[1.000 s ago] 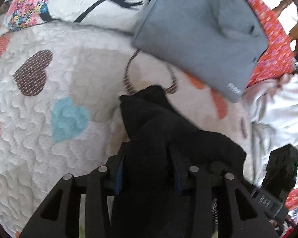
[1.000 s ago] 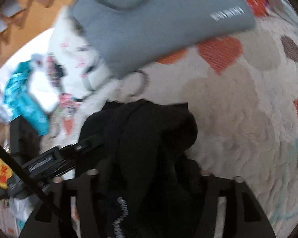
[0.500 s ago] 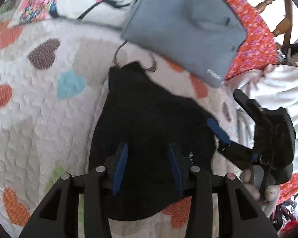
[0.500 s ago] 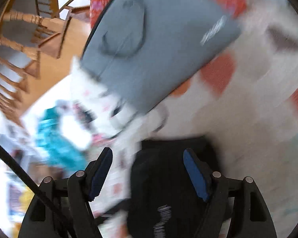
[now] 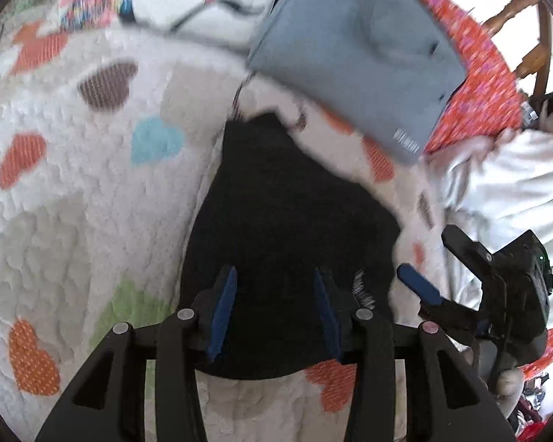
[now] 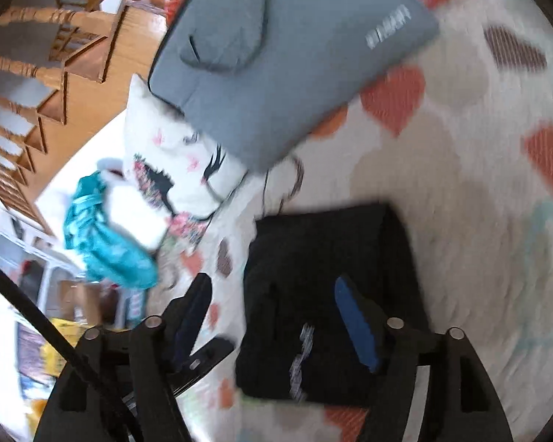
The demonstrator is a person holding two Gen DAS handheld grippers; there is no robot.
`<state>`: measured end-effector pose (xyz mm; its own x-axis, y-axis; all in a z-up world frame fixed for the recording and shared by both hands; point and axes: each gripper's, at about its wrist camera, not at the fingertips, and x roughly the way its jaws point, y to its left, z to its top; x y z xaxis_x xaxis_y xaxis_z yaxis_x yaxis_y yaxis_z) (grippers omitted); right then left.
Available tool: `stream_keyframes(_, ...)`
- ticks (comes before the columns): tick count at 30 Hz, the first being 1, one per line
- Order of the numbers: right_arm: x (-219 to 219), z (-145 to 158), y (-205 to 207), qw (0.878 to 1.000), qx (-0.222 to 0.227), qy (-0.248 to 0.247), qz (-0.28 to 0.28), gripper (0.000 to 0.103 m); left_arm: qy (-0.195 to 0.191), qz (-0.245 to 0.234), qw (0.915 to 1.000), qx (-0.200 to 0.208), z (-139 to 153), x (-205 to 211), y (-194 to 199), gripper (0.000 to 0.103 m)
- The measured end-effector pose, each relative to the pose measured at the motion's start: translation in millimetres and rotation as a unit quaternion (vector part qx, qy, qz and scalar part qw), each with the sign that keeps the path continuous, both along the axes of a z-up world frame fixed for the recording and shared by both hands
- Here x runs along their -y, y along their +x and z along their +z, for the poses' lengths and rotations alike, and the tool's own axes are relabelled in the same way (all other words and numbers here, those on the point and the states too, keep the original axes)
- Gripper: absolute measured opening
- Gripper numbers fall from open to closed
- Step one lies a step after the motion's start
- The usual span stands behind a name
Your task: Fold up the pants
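Observation:
The black pants lie folded flat on the white quilt with coloured hearts; they also show in the right wrist view. My left gripper is open and empty, hovering over the near end of the pants. My right gripper is open and empty above the pants' left edge; it also shows in the left wrist view at the right of the pants.
A folded grey garment lies beyond the pants, also in the right wrist view. A white unicorn pillow and a teal cloth sit at the bed's edge. White cloth and red patterned fabric lie right. Wooden chairs stand beyond.
Both grippers were shut on the bunched pants a second ago. They have let go and opened, and the pants now lie flat on the quilt. Both grippers have drawn back.

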<state>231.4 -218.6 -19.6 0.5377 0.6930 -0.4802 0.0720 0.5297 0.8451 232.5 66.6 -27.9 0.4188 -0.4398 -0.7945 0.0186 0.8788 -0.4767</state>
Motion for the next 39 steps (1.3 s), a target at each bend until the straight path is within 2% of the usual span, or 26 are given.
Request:
stream_keyframes(2, -3.0, -30.7, 0.9, 0.998, -0.064, 0.01, 0.004, 0.078, 0.006, -0.004, 0.9999, -0.012, -11.7, 0.9, 3.2, 0.042)
stream_keyframes(3, 0.5, -42.1, 0.9, 0.997, -0.078, 0.024, -0.003, 0.077, 0.014, -0.006, 0.9999, -0.008, -9.3, 2.7, 4.0, 0.042)
stream_keyframes(5, 9.4, -43.1, -1.4, 0.995, -0.08, 0.054, -0.014, 0.077, 0.01, -0.01, 0.9999, 0.003, 0.1, 3.0, 0.6, 0.042)
stream_keyframes(6, 12.2, -36.7, -2.7, 0.996, -0.072, 0.049, -0.015, 0.078, 0.004, -0.014, 0.9998, 0.017, 7.6, 2.2, -2.7, 0.042)
stream_keyframes(9, 16.2, -11.8, -13.0, 0.999, -0.036, -0.009, -0.024, 0.082, 0.019, -0.005, 0.9986, 0.05, 24.3, -0.5, -14.2, 0.043)
stream_keyframes(13, 11.9, 7.9, -37.1, 0.999, -0.012, -0.033, -0.036, 0.082, 0.05, 0.022, 0.9906, 0.125, 57.9, -0.5, -49.6, 0.044)
stream_keyframes(15, 6.3, 23.7, -56.0, 0.996, 0.01, -0.069, -0.048, 0.082, 0.09, 0.041, 0.9774, 0.187, 78.8, 2.9, -76.3, 0.046)
stream_keyframes(16, 3.5, 31.0, -65.4, 0.994, 0.024, -0.089, -0.052, 0.082, 0.108, 0.049, 0.9703, 0.211, 85.8, 5.3, -85.9, 0.051)
stream_keyframes(18, -1.2, 47.9, -93.0, 0.985, 0.061, -0.148, -0.065, 0.082, 0.143, 0.074, 0.9499, 0.268, 100.8, 6.0, -116.2, 0.067)
stream_keyframes(20, -7.0, 57.3, -116.0, 0.975, 0.088, -0.192, -0.075, 0.083, 0.176, 0.114, 0.921, 0.329, 112.0, 3.5, -153.3, 0.097)
stream_keyframes(21, -9.7, 59.3, -130.1, 0.969, 0.098, -0.213, -0.082, 0.085, 0.185, 0.128, 0.9097, 0.349, 115.7, 0.1, -166.9, 0.102)
stream_keyframes(24, -17.1, 53.5, -159.7, 0.959, 0.102, -0.251, -0.088, 0.086, 0.227, 0.175, 0.8734, 0.393, 120.8, -4.7, -206.0, 0.103)
stream_keyframes(26, -25.3, 44.3, -171.9, 0.956, 0.095, -0.269, -0.077, 0.086, 0.251, 0.192, 0.8645, 0.391, 118.4, -8.8, -214.7, 0.103)
stream_keyframes(27, -29.8, 39.7, -174.4, 0.955, 0.09, -0.275, -0.071, 0.086, 0.258, 0.191, 0.8677, 0.38, 116.1, -10.4, -214.5, 0.103)
stream_keyframes(31, -46.6, 23.5, -182.3, 0.952, 0.074, -0.294, -0.051, 0.086, 0.228, 0.148, 0.915, 0.298, 101.1, -19.7, -194.9, 0.103)
stream_keyframes(33, -55.5, 18.4, -182.7, 0.949, 0.072, -0.304, -0.039, 0.086, 0.213, 0.144, 0.9303, 0.262, 92.3, -24.7, -184.3, 0.103)
stream_keyframes(36, -65.7, 16.7, -180.9, 0.943, 0.077, -0.323, -0.027, 0.086, 0.204, 0.137, 0.9417, 0.23, 82.9, -26.8, -171.7, 0.103)
stream_keyframes(39, -72.4, 14.6, -179.5, 0.936, 0.08, -0.343, -0.019, 0.086, 0.195, 0.122, 0.949, 0.216, 74.4, -21.7, -168.8, 0.103)
